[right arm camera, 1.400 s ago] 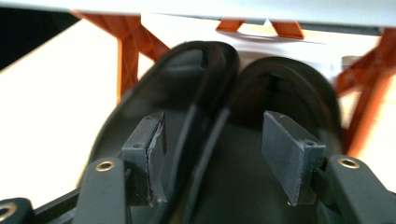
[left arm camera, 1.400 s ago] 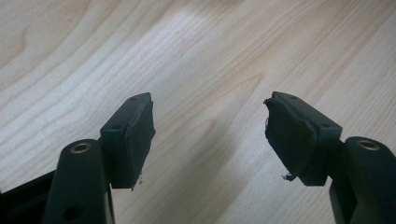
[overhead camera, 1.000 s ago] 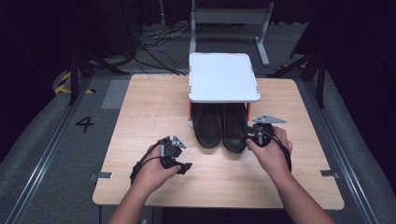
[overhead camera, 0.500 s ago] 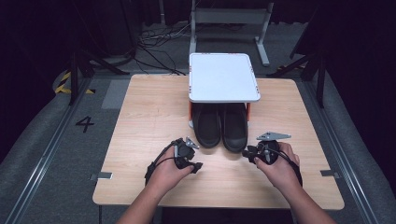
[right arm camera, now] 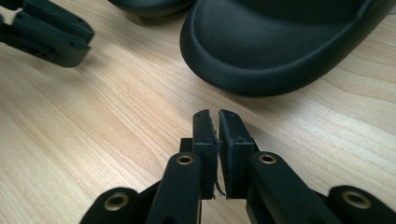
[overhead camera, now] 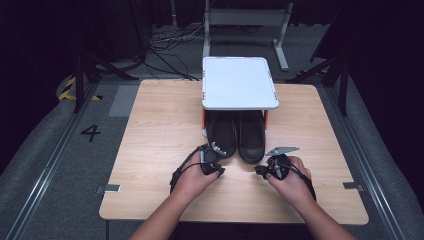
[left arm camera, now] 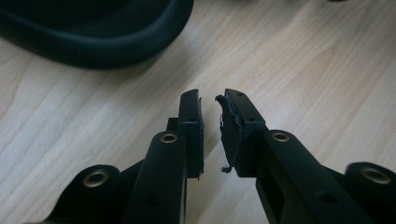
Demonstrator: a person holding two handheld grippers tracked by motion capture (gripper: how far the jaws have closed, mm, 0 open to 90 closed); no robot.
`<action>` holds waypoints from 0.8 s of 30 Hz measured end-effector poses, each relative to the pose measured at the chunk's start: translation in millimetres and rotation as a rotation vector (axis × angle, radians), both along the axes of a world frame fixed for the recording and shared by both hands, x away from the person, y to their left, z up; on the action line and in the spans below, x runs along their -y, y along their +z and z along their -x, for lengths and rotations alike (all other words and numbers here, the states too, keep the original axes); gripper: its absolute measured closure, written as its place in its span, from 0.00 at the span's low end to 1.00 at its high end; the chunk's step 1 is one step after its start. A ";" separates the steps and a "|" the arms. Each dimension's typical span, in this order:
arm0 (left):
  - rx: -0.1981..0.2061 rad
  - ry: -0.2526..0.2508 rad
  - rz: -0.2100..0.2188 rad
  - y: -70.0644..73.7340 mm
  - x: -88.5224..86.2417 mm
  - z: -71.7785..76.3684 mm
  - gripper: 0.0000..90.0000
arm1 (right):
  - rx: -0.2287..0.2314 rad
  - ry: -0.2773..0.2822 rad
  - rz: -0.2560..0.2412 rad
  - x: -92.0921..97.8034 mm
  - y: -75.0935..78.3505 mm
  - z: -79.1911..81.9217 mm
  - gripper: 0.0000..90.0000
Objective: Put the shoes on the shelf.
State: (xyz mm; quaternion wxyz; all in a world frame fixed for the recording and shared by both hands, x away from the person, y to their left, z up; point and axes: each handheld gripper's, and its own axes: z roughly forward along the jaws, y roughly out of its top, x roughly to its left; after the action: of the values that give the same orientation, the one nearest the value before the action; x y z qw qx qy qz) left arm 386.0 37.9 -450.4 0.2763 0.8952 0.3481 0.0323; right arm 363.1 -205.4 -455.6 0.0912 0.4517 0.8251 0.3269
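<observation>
A: Where do we stand on the shoes? We see the left black shoe (overhead camera: 223, 135) and right black shoe (overhead camera: 250, 136) side by side on the tabletop (overhead camera: 155, 125), heels tucked under the white rack (overhead camera: 239, 82), toes pointing at us.

B: Agreed. Our left hand-held gripper (overhead camera: 218, 172) sits just in front of the left shoe's toe, slightly to its left, not touching. In the left gripper view its jaws (left arm camera: 211, 126) are nearly closed, a narrow gap between the pads, nothing in them. Shoe toe (left arm camera: 93, 32) is up-left of the tips, apart from them.

A: And the right hand-held gripper (overhead camera: 260, 171)?

B: Just in front of the right shoe's toe, jaws turned toward the left one. In the right gripper view (right arm camera: 214, 135) the pads are almost together, only a sliver between, empty. Right shoe's toe (right arm camera: 275, 51) lies just ahead of the tips, near but clear. The left hand-held gripper's tip (right arm camera: 46, 35) shows top left.

A: So we're holding nothing with either.

B: Correct, both shoes rest free on the tabletop.
</observation>
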 end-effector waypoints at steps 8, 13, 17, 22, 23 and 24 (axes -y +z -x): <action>-0.011 0.011 -0.012 -4.5 17.3 -19.6 0.88 | -0.046 -0.013 -0.016 -5.6 -1.4 -19.0 0.98; 0.000 0.030 -0.016 -2.9 18.7 -27.4 0.88 | -0.027 -0.027 -0.007 -7.1 3.5 -28.5 0.98; -0.003 0.045 -0.002 -3.0 17.1 -36.3 0.88 | -0.038 -0.037 0.007 -8.6 5.6 -38.7 0.98; -0.010 0.059 -0.004 -2.3 17.2 -43.3 0.88 | -0.038 -0.059 0.020 -10.2 4.8 -52.0 0.97; -0.008 0.065 -0.002 -2.1 17.0 -44.4 0.88 | -0.041 -0.067 0.019 -9.4 4.4 -55.0 0.97; -0.006 0.064 -0.006 -2.0 16.7 -45.5 0.88 | -0.040 -0.074 0.017 -8.6 4.2 -57.3 0.97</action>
State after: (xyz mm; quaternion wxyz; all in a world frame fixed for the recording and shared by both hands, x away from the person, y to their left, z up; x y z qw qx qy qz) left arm 431.5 21.2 -452.4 0.2716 0.8845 0.3771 0.0396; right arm 420.4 -196.8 -451.4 0.0906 0.4876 0.8123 0.3071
